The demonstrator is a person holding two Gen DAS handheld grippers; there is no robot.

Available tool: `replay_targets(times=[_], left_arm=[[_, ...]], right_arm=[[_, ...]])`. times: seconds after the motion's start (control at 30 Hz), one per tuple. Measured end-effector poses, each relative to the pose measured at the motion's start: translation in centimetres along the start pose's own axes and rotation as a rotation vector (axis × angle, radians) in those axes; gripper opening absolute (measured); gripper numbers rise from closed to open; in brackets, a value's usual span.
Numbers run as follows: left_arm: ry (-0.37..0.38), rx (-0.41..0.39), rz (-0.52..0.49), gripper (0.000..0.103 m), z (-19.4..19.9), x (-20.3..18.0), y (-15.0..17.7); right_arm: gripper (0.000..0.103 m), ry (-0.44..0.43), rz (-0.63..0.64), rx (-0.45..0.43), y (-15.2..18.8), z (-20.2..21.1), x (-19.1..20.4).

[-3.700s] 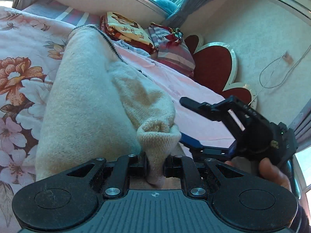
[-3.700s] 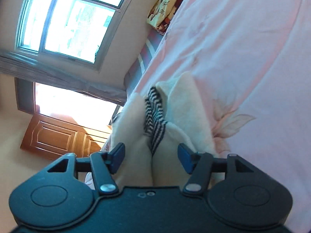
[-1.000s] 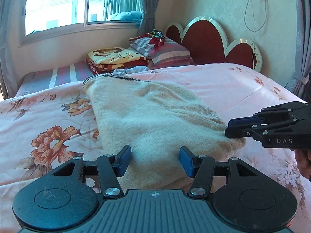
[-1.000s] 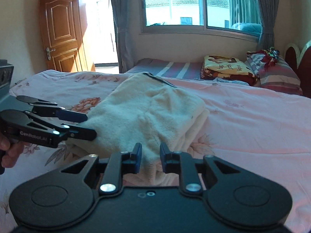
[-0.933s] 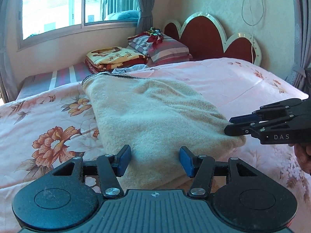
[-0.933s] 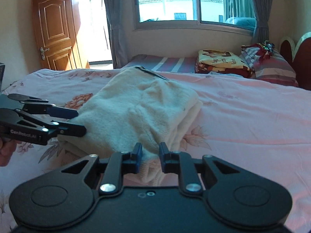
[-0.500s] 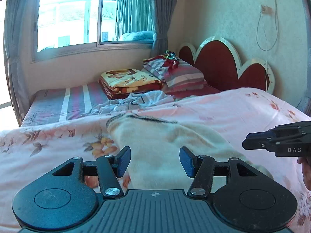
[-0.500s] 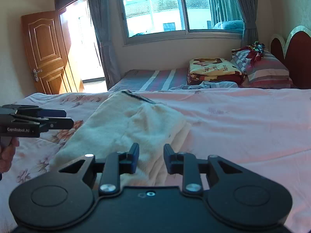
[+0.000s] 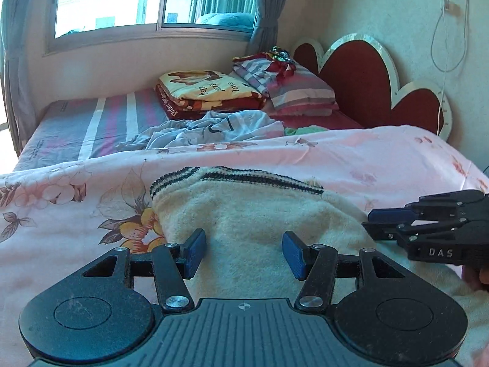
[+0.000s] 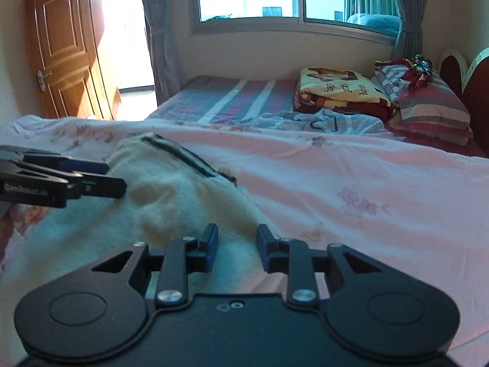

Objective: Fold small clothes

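From your left wrist camera, your left gripper (image 9: 243, 255) sits low in the middle with its blue pads (image 9: 195, 252) spread wide and nothing pinched between them. The cream sweater (image 9: 253, 214) lies flat on the pink flowery bedspread (image 9: 76, 214), right under and past the pads toward 12 o'clock, and its dark striped hem (image 9: 238, 179) is the far edge. At 3 o'clock your right gripper (image 9: 374, 223) pokes in over the sweater's right side, with a bit of your hand (image 9: 484, 276) behind it. Up at 12 o'clock lies a crumpled light blue shirt (image 9: 214, 128), with a folded yellow blanket (image 9: 204, 87) and a striped pillow (image 9: 293, 88) behind it. The red headboard (image 9: 360, 82) is at 2 o'clock. From your right wrist camera, your right gripper (image 10: 237, 252) has its pads a little apart, and nothing is squeezed between them. The sweater (image 10: 171, 202) lies toward 10 o'clock, and its right edge runs under the gap between the pads. Your left gripper (image 10: 114, 177) reaches in from 9 o'clock above the sweater; you cannot tell its jaws from this side. The brown door (image 10: 67, 46) stands at 10 o'clock.
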State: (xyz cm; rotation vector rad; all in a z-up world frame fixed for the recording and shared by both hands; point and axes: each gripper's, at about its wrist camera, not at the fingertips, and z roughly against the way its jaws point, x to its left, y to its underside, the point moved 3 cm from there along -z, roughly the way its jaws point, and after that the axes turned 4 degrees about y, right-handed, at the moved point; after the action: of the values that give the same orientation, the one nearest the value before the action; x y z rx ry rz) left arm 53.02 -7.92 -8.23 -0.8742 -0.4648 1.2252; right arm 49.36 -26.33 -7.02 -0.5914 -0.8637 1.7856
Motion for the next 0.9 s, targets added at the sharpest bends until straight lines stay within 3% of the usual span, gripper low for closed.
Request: replay_targets(times=[0.13,0.2,0.33,0.43,0.57,0.7,0.8,0.9], left_arm=[[0.016,-0.062,-0.014,0.056,2.1,-0.9,-0.7],[0.018,-0.052,-0.034,0.056,2.1,-1.3,-0.8],[-0.037,0.056,-0.113,0.056,0.4,-2.2,0.3],[-0.04,0.034,-0.115,0.056,1.6,-2.3,0.7],[-0.023,-0.015,-0.106,0.056,3.9,-2.9,0.8],[-0.062,0.034,-0.151,0.056,3.2,-4.0,2.1],[-0.06,0.024,-0.159,0.056,4.6,-4.6,1.9],[-0.053,0.011,-0.164,0.056,5.8,-5.1,2.5]], right_arm=[[0.03,-0.022,-0.022,-0.09,-1.2,2.4,0.7],[0.03,-0.047,0.009,-0.108,-2.0,2.8,1.8],[0.029,-0.002,0.098,0.021,-1.6,-0.1,3.5],[0.028,0.006,0.061,0.025,-1.6,0.2,3.2],[0.029,-0.01,0.035,-0.06,-2.3,3.2,3.4],[0.03,0.038,0.072,0.072,-1.0,1.1,3.9],[0.032,0.044,0.057,0.018,-1.1,3.2,4.2],[0.044,0.026,0.049,-0.068,-0.6,6.3,4.7]])
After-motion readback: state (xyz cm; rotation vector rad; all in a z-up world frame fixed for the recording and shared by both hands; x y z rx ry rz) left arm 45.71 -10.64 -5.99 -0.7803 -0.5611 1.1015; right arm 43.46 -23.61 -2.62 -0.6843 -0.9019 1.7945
